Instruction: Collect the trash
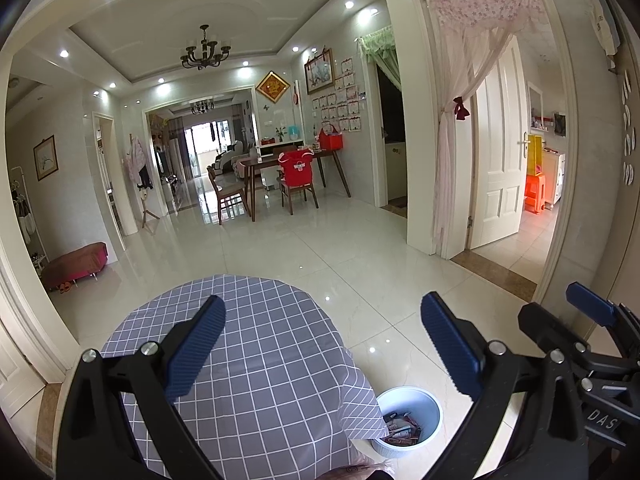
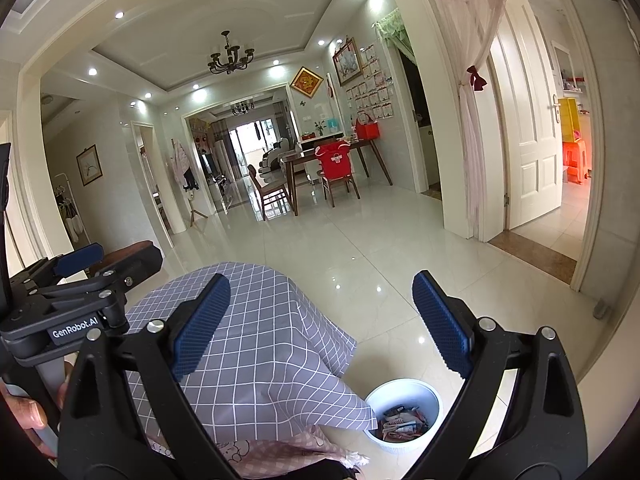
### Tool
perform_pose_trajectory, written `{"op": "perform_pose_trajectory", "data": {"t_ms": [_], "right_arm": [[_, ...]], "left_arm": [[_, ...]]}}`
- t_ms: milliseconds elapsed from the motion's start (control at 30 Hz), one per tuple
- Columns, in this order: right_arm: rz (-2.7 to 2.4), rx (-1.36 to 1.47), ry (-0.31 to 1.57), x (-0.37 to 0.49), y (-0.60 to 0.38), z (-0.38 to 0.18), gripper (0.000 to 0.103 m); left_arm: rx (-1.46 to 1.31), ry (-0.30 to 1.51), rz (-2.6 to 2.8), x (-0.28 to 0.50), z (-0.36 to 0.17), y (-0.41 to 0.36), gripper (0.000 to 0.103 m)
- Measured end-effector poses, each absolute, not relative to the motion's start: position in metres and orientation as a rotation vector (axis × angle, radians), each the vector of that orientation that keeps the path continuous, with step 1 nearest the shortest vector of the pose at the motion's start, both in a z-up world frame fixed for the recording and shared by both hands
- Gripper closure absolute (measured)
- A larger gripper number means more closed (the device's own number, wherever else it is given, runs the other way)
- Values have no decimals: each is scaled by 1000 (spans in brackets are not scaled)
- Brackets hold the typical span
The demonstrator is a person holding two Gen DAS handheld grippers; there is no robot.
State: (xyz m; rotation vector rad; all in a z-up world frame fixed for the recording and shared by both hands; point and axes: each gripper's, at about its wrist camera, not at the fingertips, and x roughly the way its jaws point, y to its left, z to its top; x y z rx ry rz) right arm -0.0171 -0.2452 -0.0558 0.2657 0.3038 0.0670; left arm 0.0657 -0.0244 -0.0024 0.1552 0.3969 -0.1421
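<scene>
Both wrist views, one moment near the end of the collection. We see the left tool [image 1: 320, 344] and the right tool [image 2: 320, 320] raised side by side above the bench [image 1: 256, 360], each with its blue ribbed pads spread wide and nothing between them; both are released and empty. In the left view the right tool appears at the right edge, and in the right view the left tool appears at the left edge, with part of a hand [image 2: 24, 412] on its grip.

The bench is covered by a grey checked cloth [image 2: 256, 344], and the part of its top that we can see carries no loose items. Just beside the bench, on the tiled floor [image 1: 360, 264], stands a pale round bin [image 1: 430, 400]. Inside it lies the trash [image 1: 402, 426], a heap of crumpled wrappers in red, white and dark print; it sits low in the bin, below the rim.

We judge the task largely or wholly done: the trash we can find is already in the bin, and neither tool carries a piece. The near edge of the bench is hidden behind the tools, so we cannot rule out a remaining scrap there. A pink patterned fabric [image 2: 280, 456] shows under the cloth at the lower edge.
</scene>
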Motion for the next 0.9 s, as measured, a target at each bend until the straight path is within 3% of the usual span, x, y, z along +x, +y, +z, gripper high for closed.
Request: {"op": "perform_pose_trajectory", "data": {"t_ms": [900], "right_arm": [[63, 269, 306, -20, -245, -59, 12]], "left_arm": [[156, 400, -143, 66, -2, -25, 7]]}}
